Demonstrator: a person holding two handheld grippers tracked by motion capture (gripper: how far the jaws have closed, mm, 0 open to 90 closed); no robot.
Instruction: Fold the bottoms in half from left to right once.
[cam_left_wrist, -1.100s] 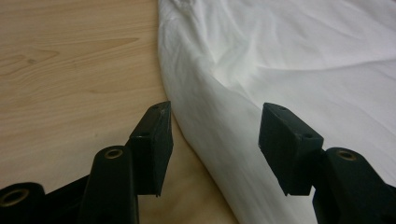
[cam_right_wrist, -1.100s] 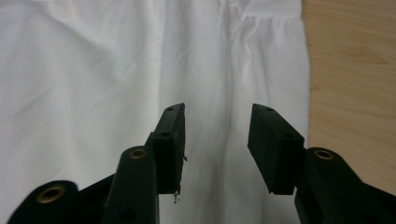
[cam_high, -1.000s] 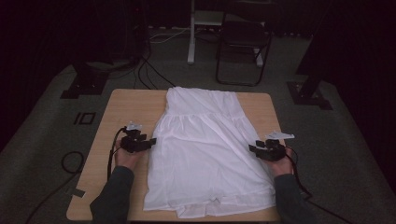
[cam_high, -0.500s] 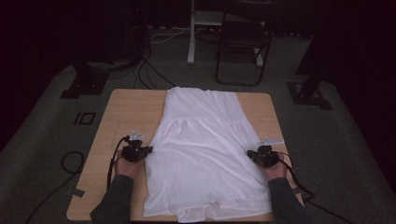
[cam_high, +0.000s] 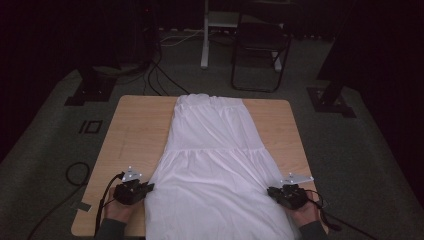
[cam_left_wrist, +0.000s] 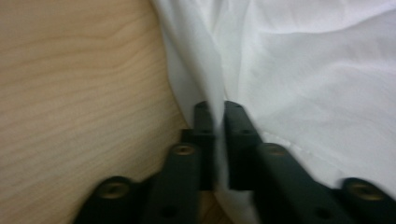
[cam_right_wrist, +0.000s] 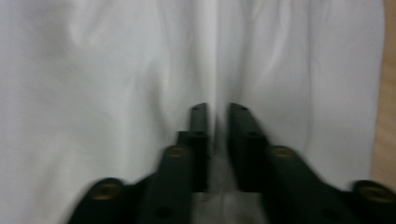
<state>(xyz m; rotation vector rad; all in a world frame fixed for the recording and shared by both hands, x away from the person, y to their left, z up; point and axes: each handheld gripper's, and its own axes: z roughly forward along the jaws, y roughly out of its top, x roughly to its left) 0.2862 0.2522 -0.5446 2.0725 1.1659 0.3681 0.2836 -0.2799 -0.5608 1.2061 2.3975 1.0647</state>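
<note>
One white dress (cam_high: 216, 165), thin cloth, spread flat and lengthwise down the middle of the wooden bench (cam_high: 135, 130): narrow gathered top at the far edge, a seam across the middle, wide skirt flaring toward the person and reaching the near edge. Surface mostly smooth, with soft folds running toward each lower side. Left gripper (cam_high: 146, 188) at the skirt's left edge, low on the bench; in the left gripper view its jaws stand close together with a pleat of the dress (cam_left_wrist: 299, 70) pinched between them, having just eased a little apart. Right gripper (cam_high: 273, 191) at the skirt's right edge, likewise narrowed on a ridge of the cloth (cam_right_wrist: 140, 60), also just eased slightly. Bare bench wood (cam_left_wrist: 79, 84) lies just beside the left gripper.
</note>
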